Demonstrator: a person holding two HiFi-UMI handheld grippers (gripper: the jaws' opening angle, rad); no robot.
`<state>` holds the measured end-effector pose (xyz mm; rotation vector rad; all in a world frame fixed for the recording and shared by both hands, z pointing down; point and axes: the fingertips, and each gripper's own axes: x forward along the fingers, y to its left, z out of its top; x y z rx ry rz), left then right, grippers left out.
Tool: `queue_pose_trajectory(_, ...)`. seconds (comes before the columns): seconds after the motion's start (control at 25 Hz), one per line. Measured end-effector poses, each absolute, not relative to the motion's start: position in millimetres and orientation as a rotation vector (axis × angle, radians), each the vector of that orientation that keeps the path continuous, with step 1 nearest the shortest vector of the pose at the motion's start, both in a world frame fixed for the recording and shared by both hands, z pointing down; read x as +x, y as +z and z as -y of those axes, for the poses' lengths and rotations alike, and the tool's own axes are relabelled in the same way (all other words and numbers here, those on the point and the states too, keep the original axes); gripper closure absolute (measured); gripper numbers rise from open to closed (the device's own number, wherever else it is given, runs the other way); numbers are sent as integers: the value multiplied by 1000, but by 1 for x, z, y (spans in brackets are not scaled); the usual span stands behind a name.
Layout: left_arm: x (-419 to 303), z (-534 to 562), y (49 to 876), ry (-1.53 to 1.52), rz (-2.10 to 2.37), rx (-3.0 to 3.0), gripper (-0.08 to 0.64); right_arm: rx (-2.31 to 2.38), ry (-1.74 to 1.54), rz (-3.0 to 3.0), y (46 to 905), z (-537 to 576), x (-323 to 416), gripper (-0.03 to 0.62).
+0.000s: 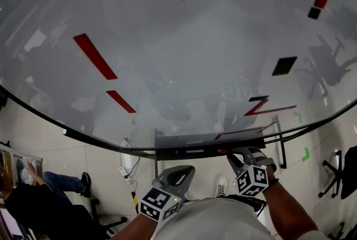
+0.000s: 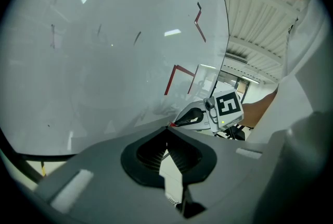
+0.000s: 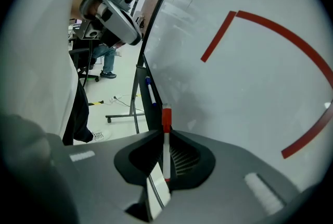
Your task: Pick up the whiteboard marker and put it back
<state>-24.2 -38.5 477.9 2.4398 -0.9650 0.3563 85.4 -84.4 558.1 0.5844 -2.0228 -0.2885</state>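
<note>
right gripper (image 3: pixel 165 135) pinches the whiteboard marker (image 3: pixel 166 114) mid-barrel, red cap far — light, stiff, slick plastic, likely to pivot; grip its middle. left gripper (image 2: pixel 167 130) jaws together, empty.

This looks like an office or meeting room. A large whiteboard (image 1: pixel 184 21) marked with red strokes fills the upper frame. A swivel office chair (image 1: pixel 350 169) stands at the right edge on pale floor tiles (image 1: pixel 100 163). A person (image 1: pixel 33 202) sits at the lower left.
</note>
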Motion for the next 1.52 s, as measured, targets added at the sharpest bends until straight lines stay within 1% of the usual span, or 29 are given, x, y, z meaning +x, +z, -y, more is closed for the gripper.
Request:
queue_pose_trajectory(0.36, -22, 35, 480, 368, 951, 2438, 543, 528, -450, 1870, 577, 93, 90, 557)
queue_pose_trajectory(0.76, -29, 34, 483, 368, 971, 2420, 543, 452, -512, 1809, 592, 100, 86, 557)
queue_pose_trajectory(0.92, -30, 33, 484, 364, 976, 2413, 543, 440, -513, 1794, 597, 103, 85, 552)
queue_pose_trajectory(1.04, -30, 33, 484, 360, 978, 2411, 543, 449, -495, 1794, 597, 104, 85, 505)
queue_pose_trajectory(1.32, -29, 36, 483, 353, 981, 2411, 543, 504, -443, 1835, 585, 100, 87, 506)
queue_pose_trajectory(1.52, -26, 36, 483, 359, 971, 2419, 543, 533, -411, 1855, 583, 94, 88, 525)
